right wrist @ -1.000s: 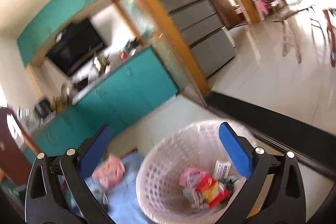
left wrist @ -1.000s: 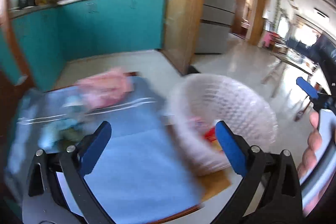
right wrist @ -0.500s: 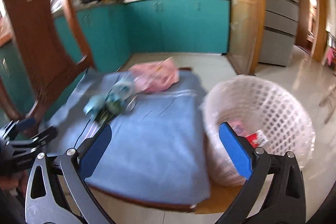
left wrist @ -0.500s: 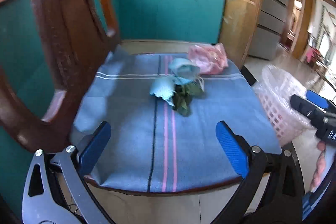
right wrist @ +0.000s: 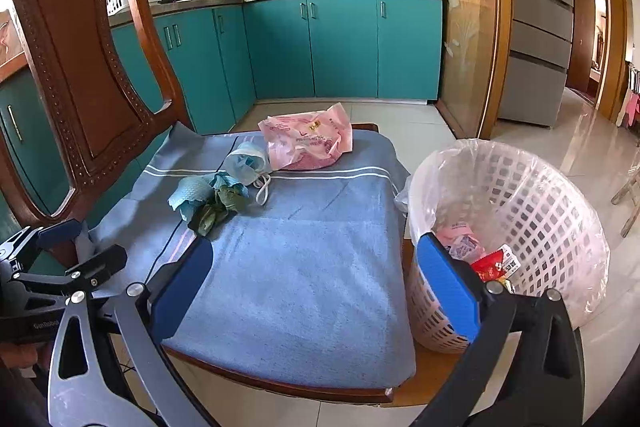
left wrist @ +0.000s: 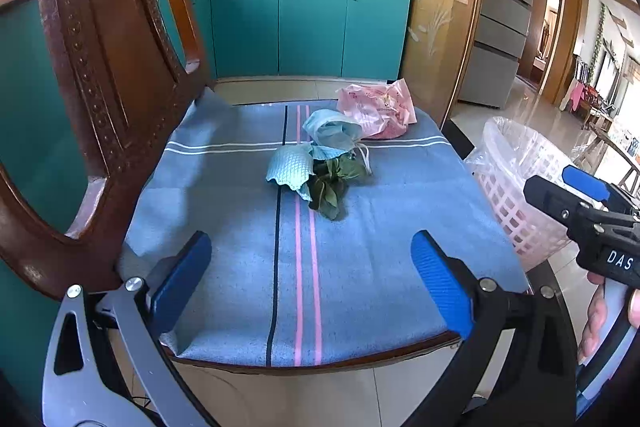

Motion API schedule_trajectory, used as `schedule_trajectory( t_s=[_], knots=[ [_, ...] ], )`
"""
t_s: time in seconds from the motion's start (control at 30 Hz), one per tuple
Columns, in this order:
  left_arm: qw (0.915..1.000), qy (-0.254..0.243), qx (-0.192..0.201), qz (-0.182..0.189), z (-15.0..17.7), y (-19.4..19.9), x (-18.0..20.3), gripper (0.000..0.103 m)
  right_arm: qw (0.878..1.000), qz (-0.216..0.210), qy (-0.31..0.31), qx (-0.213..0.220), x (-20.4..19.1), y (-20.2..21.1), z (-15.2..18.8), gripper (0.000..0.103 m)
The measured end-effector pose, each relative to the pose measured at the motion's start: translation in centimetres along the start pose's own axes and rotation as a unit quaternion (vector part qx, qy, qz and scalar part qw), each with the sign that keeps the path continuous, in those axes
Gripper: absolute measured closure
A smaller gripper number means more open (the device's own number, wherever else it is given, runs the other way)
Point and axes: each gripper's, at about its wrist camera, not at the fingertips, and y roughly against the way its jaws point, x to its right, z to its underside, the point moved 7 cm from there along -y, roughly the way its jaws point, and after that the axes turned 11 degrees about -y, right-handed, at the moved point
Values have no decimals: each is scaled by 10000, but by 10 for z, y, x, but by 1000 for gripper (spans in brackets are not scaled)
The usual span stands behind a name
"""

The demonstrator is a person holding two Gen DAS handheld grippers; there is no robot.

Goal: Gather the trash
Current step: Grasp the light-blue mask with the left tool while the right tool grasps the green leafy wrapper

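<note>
While both tools hang above the near edge of the chair seat, nothing is between their fingers: the left gripper has its blue pads spread wide and empty, and the right gripper stands the same, wide apart and holding nothing; the trash lies on the blue striped cloth that covers the seat. A small heap sits about the middle of the cloth, somewhat toward the far edge: a crumpled teal paper towel, dark green leaves touching it on the near side, and a pale blue face mask with a white loop just behind; a pink plastic bag rests at the far right corner, touching the mask. The white lattice basket, lined with clear plastic and already holding wrappers, stands off the seat's right edge. All of this looks light and limp; the towel and mask should crush easily under the pads, so a pinch on the bunched middle of each seems safest; the leaves are likely frail and may tear or scatter, better taken where the stems gather; the bag is probably slick and thin, so a raised fold near its top edge would give the surest hold.
</note>
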Motion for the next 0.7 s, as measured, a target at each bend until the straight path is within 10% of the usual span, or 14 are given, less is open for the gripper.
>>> schedule_trajectory(
  t_s=[0.47, 0.7],
  knots=[
    [9995, 58, -157, -285, -23, -59, -21, 5, 10000, -83, -42, -29, 1, 0, -1, 3],
    [9983, 266, -512, -6, -41, -122, -31, 29, 9999, -109, -35, -112, -4, -3, 0, 3]
  ],
)
